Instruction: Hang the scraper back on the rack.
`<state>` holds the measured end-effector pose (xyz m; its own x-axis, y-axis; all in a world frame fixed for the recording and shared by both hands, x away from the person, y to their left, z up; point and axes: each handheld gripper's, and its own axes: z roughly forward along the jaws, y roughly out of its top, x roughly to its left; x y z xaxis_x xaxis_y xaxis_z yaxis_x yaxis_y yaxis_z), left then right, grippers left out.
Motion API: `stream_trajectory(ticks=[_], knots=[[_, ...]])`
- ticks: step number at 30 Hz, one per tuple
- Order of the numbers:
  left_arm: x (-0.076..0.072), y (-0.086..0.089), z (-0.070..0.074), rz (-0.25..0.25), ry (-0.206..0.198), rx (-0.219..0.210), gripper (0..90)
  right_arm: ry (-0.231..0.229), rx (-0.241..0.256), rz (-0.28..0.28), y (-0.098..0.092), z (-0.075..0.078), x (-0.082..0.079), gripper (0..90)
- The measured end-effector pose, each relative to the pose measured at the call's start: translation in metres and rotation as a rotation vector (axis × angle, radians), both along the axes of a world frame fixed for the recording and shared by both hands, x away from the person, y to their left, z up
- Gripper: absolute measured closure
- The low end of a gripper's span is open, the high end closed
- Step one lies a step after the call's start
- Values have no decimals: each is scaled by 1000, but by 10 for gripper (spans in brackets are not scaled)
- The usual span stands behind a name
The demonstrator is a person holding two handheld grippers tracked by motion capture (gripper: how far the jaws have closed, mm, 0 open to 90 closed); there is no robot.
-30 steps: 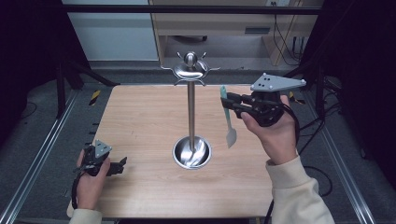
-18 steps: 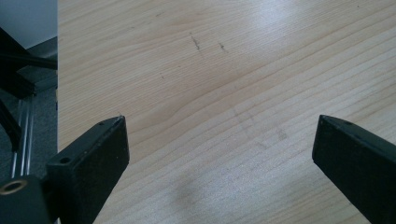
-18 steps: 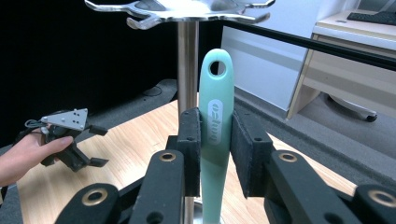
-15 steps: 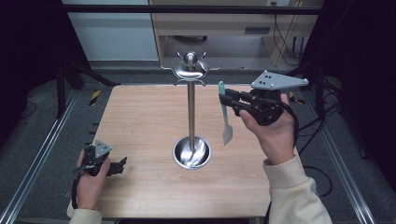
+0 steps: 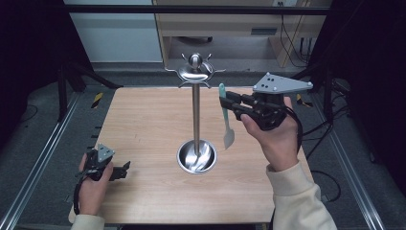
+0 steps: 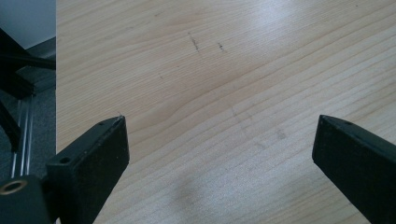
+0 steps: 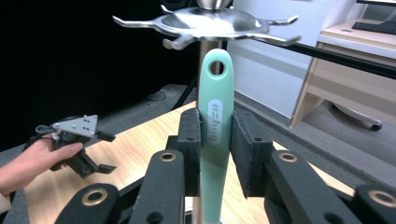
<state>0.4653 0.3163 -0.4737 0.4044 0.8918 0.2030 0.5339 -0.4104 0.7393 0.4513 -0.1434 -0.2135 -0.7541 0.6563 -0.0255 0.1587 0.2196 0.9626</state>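
Right gripper (image 7: 215,154) clamps the green spatula (image 7: 215,116), held upright just beside the hook stand (image 5: 196,115), its hanging hole just below a hook (tight fit). A tilted approach could miss the hook. Left gripper (image 5: 125,166) idles wide open, empty.

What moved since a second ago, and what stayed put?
The right gripper, shut on the mint-green plastic spatula, carried it up and closer to the silver metal hook stand. The left gripper stayed open and low over the wooden table.
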Motion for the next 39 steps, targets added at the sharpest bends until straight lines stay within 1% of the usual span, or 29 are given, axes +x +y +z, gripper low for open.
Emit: stream_trajectory(ticks=[7, 14, 20, 26, 30, 39], knots=[[0, -1, 0, -3, 1, 0, 36, -13, -6, 20, 7, 6, -9, 743], [0, -2, 0, -9, 4, 0, 36, -19, -21, 22, 14, 11, -11, 742], [1, -2, -1, -13, 10, -1, 37, -4, -34, 20, 16, 9, -9, 742], [0, -2, -1, -15, 8, 0, 37, -5, -29, 25, 18, 9, -8, 743], [1, -2, -1, -14, 9, 0, 37, -2, -36, 26, 20, 9, -7, 742], [0, -2, 0, -13, 7, -1, 37, 8, -34, 10, 27, 8, 2, 743]])
